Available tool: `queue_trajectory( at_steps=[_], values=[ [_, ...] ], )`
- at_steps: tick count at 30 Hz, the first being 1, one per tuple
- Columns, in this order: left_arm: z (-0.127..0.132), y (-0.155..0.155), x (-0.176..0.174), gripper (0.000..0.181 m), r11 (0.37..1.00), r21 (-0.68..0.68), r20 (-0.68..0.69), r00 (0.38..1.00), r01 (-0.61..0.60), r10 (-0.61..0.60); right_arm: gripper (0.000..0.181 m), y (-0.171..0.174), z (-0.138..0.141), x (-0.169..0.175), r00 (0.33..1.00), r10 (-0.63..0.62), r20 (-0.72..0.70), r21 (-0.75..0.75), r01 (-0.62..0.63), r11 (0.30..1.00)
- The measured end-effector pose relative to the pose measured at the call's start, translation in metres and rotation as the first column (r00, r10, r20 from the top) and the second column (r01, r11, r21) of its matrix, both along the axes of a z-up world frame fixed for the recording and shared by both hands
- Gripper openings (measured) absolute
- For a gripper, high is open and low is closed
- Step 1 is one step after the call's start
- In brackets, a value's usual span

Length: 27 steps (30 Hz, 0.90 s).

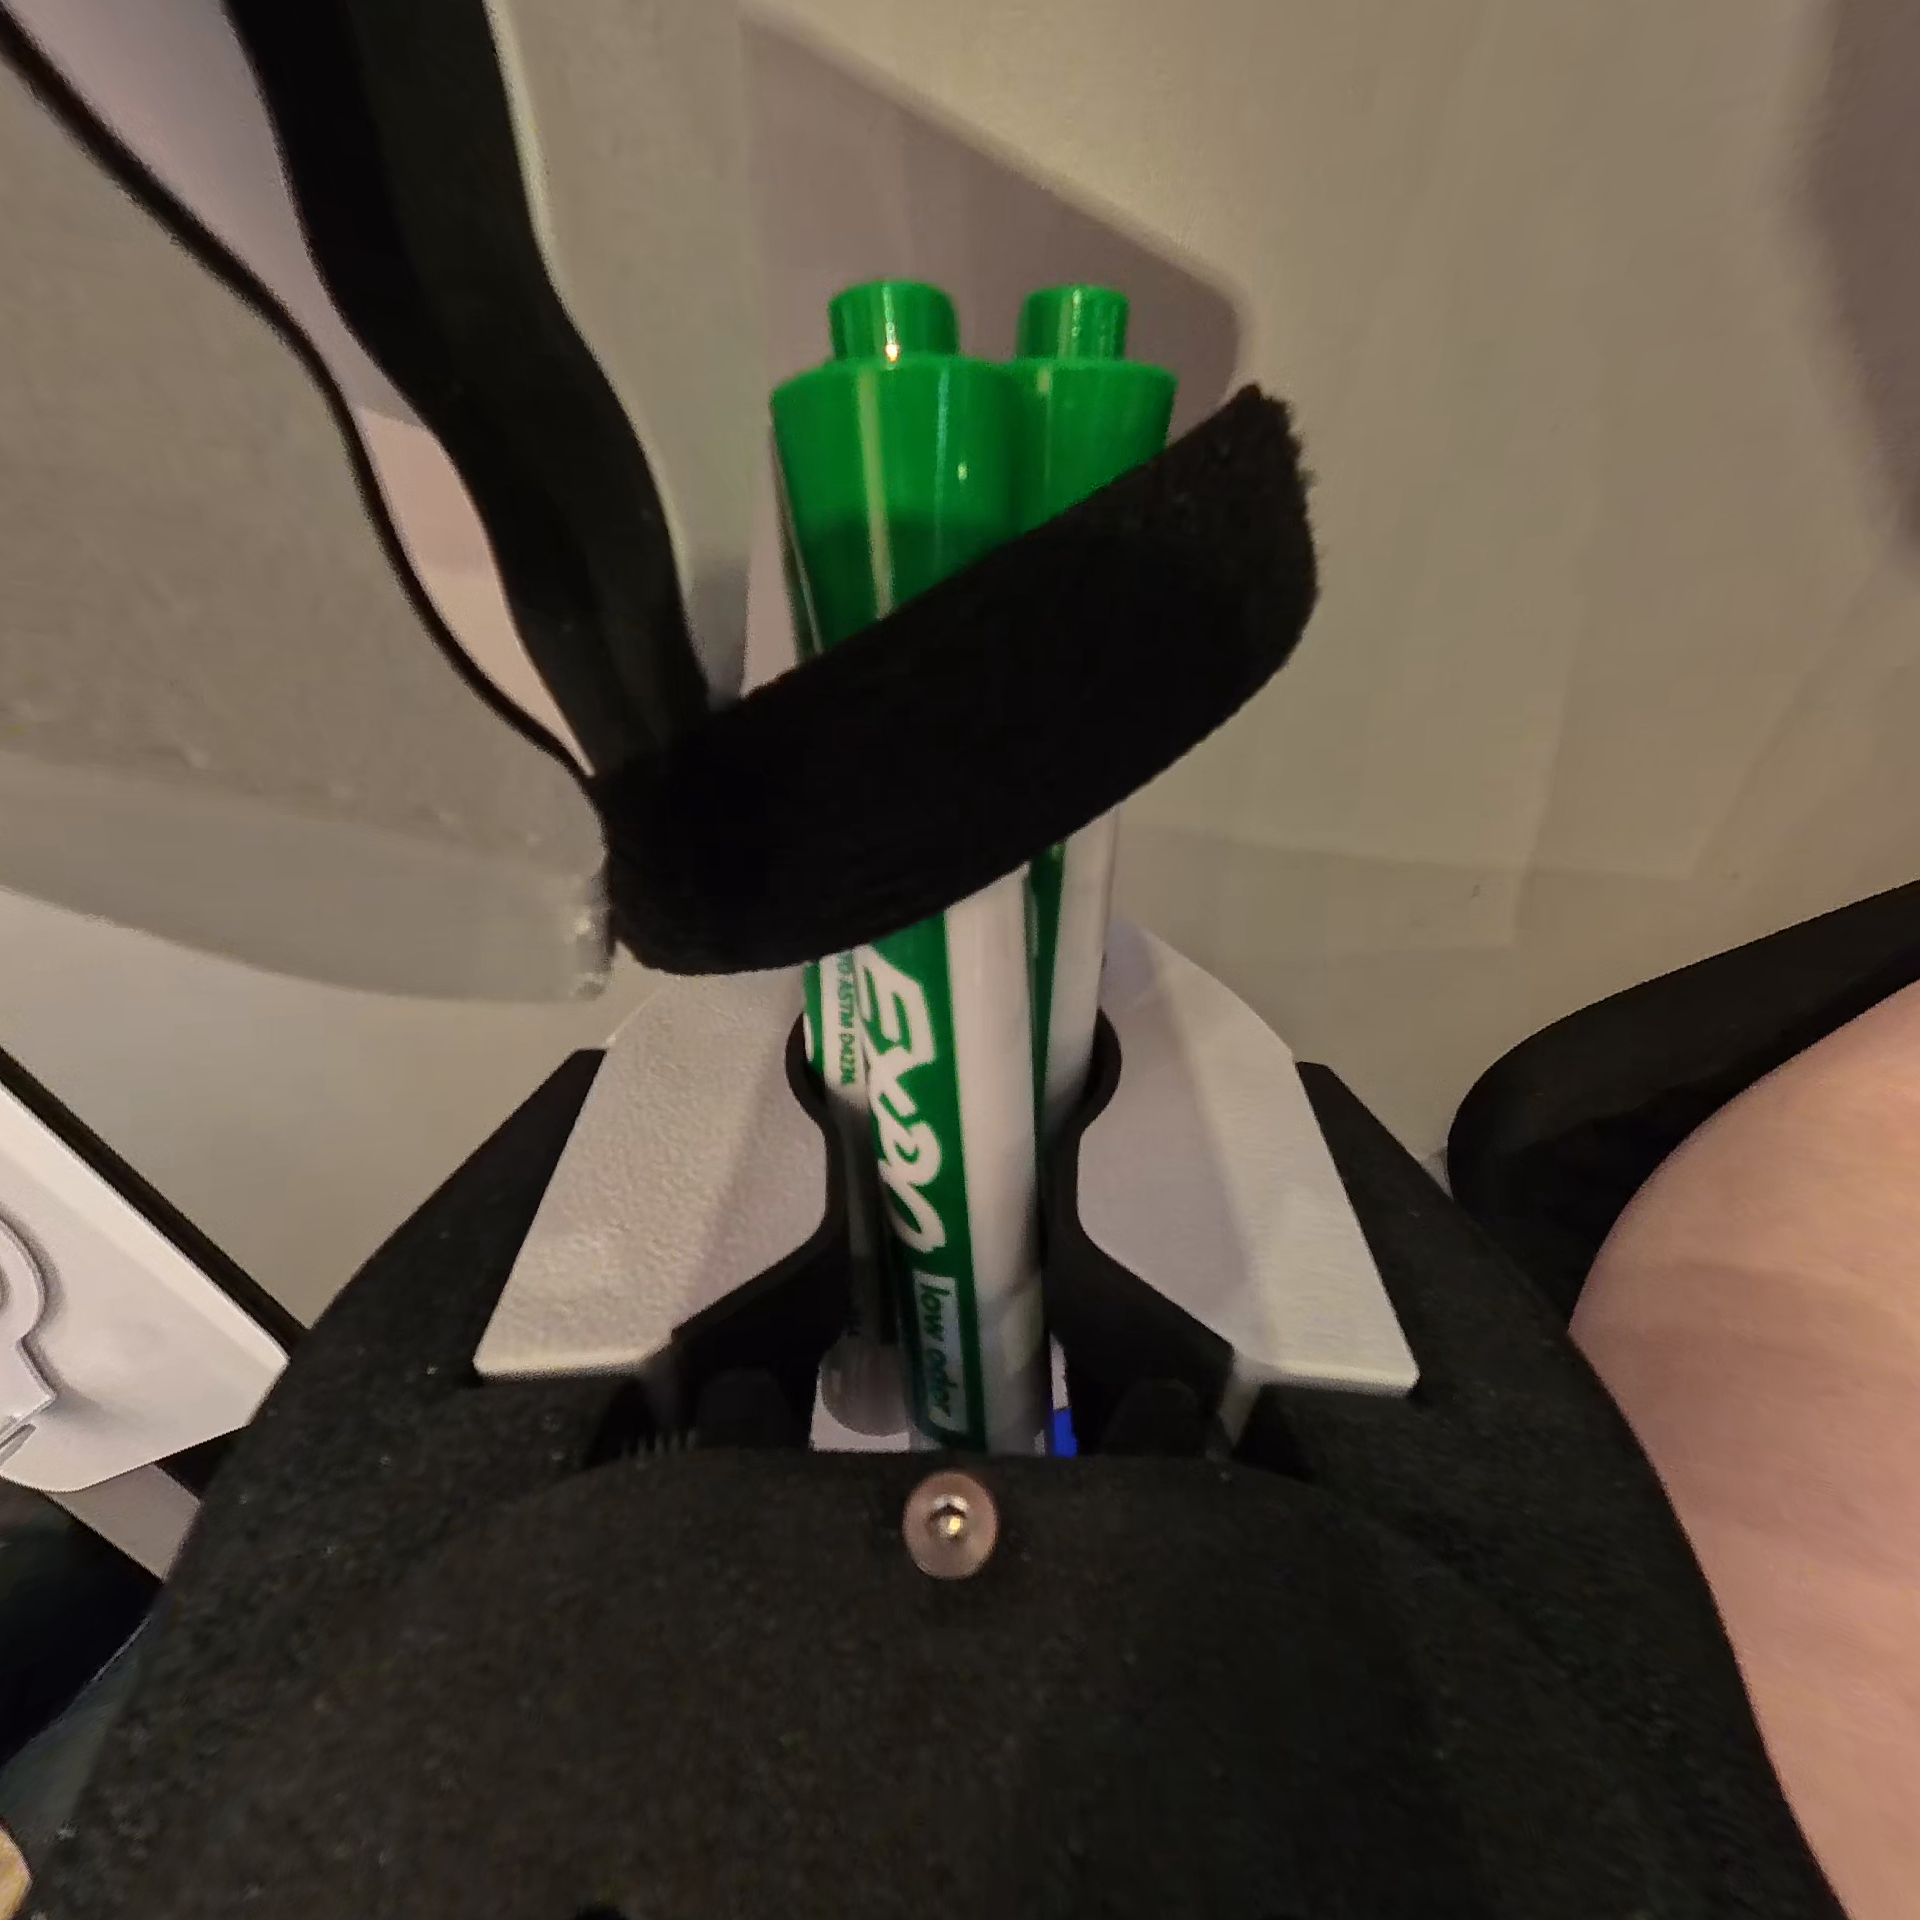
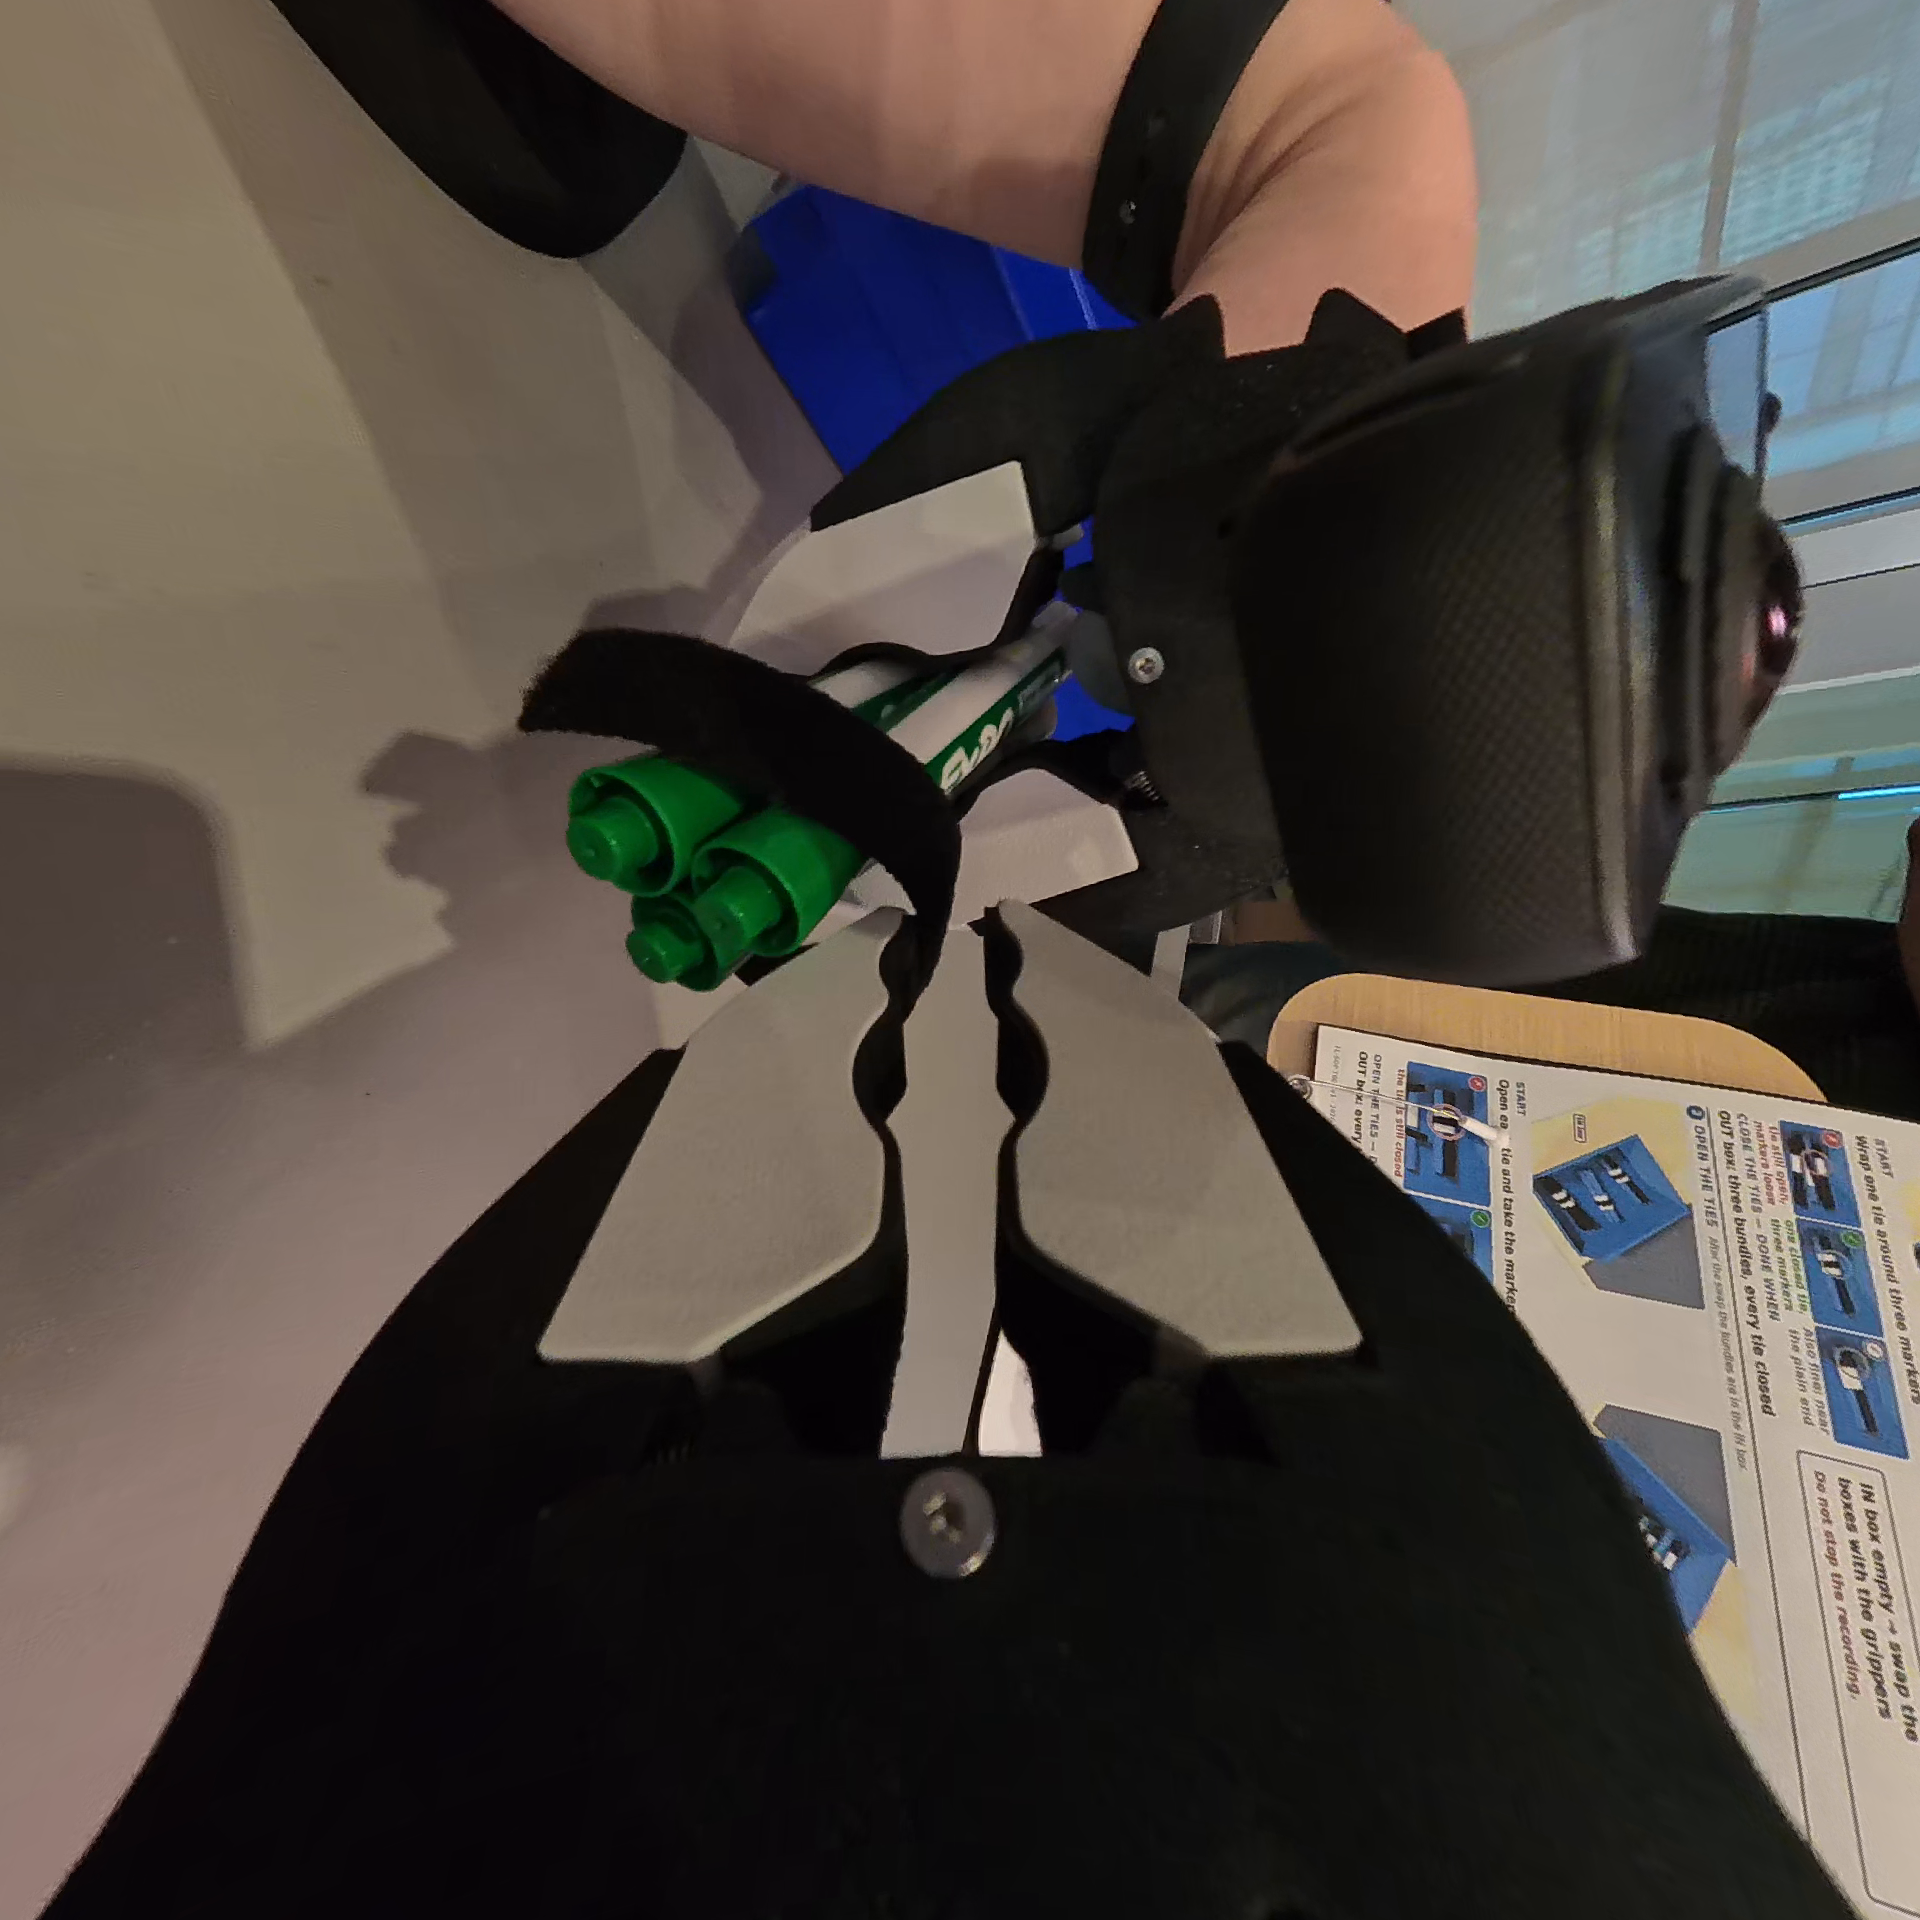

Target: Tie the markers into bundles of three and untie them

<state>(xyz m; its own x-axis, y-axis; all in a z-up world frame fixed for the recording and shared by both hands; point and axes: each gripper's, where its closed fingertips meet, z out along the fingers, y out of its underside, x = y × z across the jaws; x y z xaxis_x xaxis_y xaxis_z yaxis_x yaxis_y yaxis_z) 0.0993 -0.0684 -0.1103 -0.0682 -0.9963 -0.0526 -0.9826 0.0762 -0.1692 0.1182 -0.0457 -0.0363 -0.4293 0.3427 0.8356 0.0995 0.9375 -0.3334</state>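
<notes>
Three green markers (image 2: 717,883) clamped by their barrels in the left gripper (image 1: 956,1132), caps pointing away from it, held clear of the pale table (image 2: 260,520) so the strap can pass all round. Black hook-and-loop strap (image 1: 935,769) slung aslant across the markers just below the caps, one turn on, free end sticking out past the caps on the far side. Right gripper (image 2: 951,925) at the markers' side, tips pinched on the strap's other end where it leaves the bundle, apparently to keep the band taut. Beyond the markers, a blue bin (image 2: 883,312) under the person's forearm (image 2: 1039,125); off to the markers' right, a printed instruction sheet (image 2: 1662,1299). Wrap judged loose, not yet closed.
</notes>
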Motion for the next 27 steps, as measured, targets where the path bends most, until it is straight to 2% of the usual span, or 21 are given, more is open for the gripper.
queue_trajectory(
  at_steps=[15,22,27],
  values=[
    [0.001,0.002,0.0,0.042,1.0,0.019,-0.009,1.0,-0.01,0.01,0.012,-0.004,0.012,0.003,0.999,0.008,-0.032,0.025,-0.007,1.0],
    [0.0,0.004,-0.002,0.042,0.999,0.024,-0.02,0.999,-0.026,0.027,0.008,-0.003,0.012,-0.002,0.999,-0.039,-0.032,0.069,0.041,0.997],
    [0.0,0.004,-0.003,0.042,0.999,0.02,-0.015,0.999,-0.027,0.028,0.009,-0.007,0.013,0.001,1.0,-0.013,-0.021,0.052,0.014,0.999]
  ],
)
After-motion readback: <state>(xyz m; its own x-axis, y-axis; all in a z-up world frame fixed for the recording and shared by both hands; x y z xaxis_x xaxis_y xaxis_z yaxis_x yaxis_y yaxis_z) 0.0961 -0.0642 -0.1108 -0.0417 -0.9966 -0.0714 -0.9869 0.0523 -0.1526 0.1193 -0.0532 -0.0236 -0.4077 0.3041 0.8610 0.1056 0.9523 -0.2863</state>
